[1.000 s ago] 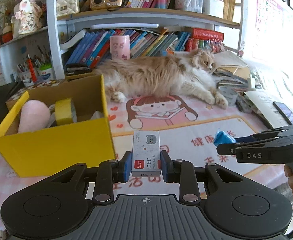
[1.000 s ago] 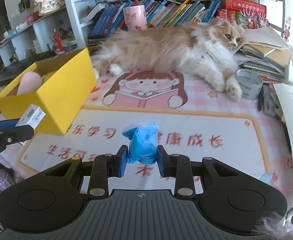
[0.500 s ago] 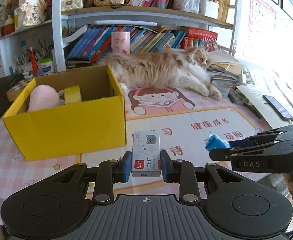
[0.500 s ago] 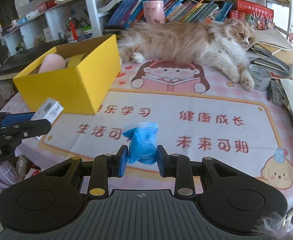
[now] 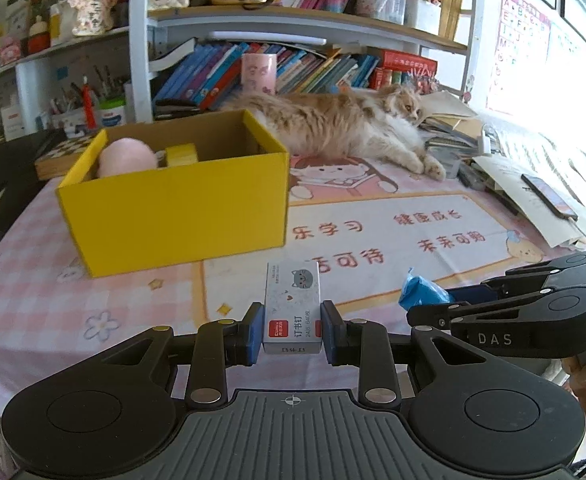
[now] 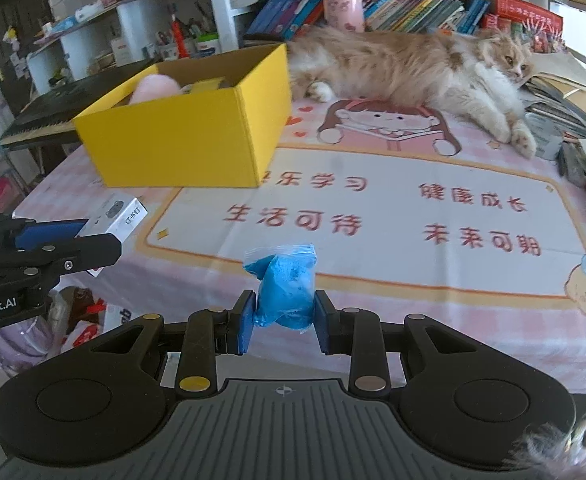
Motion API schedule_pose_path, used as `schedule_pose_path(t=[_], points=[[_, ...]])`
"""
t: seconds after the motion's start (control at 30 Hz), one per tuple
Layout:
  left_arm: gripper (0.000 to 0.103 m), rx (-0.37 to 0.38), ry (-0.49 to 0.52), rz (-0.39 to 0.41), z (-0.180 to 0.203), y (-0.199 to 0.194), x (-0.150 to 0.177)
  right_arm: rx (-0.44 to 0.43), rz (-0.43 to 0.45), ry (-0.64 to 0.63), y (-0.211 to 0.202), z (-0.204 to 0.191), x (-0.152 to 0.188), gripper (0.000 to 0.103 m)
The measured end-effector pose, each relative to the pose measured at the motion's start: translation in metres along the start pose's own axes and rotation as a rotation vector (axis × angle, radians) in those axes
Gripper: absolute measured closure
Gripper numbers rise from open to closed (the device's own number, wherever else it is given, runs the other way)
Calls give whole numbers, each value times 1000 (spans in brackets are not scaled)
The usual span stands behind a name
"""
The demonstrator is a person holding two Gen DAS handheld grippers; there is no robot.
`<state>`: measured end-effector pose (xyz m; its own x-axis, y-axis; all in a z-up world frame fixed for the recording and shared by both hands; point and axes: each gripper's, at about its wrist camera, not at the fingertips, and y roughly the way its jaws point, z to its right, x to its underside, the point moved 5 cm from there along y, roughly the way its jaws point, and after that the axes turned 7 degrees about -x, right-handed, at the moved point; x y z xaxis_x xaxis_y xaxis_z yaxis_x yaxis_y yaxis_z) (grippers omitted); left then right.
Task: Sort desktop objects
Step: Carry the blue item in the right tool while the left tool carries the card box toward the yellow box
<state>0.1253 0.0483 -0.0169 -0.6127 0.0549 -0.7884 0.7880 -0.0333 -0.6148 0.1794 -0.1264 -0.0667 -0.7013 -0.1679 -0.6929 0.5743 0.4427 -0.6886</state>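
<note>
My left gripper [image 5: 292,330] is shut on a small white staple box [image 5: 292,306] with a grey cat print, held over the near edge of the desk. My right gripper [image 6: 281,320] is shut on a blue plastic bag [image 6: 287,292] of blue stuff. In the left wrist view the right gripper [image 5: 425,304] shows at the right with the bag [image 5: 419,290]; in the right wrist view the left gripper [image 6: 105,236] and the box [image 6: 117,214] show at the left. A yellow cardboard box [image 5: 177,208] [image 6: 181,148] stands ahead, holding a pink soft thing [image 5: 127,158] and a yellow tape roll [image 5: 181,154].
A ginger cat [image 5: 345,128] [image 6: 413,68] lies across the back of the pink desk mat [image 6: 393,216]. Bookshelves [image 5: 293,72] stand behind. Papers and a phone [image 5: 549,196] pile at the right; a tape roll [image 6: 545,140] sits by the cat's paw. A keyboard [image 6: 41,120] lies left.
Both grippers have drawn back from the desk toward its near edge, keeping hold of their objects. The yellow box and the cat now look farther off.
</note>
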Motion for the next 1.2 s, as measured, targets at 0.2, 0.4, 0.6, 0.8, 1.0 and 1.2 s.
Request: schedule_pose_path(t=[0.2, 0.4, 0.6, 0.8, 1.0, 1.2], points=[[74, -26, -21, 5, -21, -15, 9, -27, -10, -22, 5, -26, 4, 75], [74, -70, -58, 26, -46, -28, 10, -66, -16, -72, 12, -55, -1, 75], [74, -108, -80, 62, -65, -32, 0, -108, 10, -114, 16, -76, -21, 75], [74, -119, -85, 113, -74, -27, -22, -125, 51, -153, 17, -84, -50, 75], [74, -128, -79, 163, -74, -15, -50, -133, 87, -175, 21, -78, -79, 75], [74, -129, -62, 186, -72, 7, -76, -151, 115, -190, 31, -68, -107, 75]])
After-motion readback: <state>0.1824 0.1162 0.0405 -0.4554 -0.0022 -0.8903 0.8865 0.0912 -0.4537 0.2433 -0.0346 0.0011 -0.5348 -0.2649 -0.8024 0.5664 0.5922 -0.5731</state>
